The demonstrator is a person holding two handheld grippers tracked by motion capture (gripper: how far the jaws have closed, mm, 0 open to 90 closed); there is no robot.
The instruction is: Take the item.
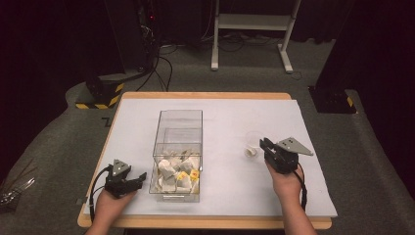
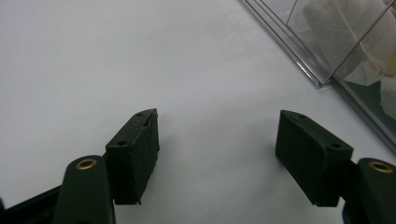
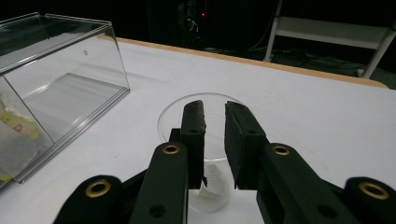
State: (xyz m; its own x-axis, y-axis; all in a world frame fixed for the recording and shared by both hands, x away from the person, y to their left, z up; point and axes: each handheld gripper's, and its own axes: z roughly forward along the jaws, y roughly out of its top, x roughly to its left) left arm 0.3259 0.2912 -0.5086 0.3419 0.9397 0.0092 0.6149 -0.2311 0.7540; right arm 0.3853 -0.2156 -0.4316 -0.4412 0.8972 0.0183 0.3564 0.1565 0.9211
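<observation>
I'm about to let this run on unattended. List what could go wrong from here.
1. The right gripper hangs over a clear glass cup with its fingers nearly closed at the rim; a careless squeeze or push could tip the cup.
2. The clear plastic box and the cup are transparent, so edges are easy to misjudge.
3. The left gripper, open beside the box, could bump its wall.

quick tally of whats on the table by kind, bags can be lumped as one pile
clear box: 1
pile of tea bags in the box's near end, too jumbled to count singly: 1
clear cup, something white in its bottom: 1
grippers, left and right: 2
total: 5
</observation>
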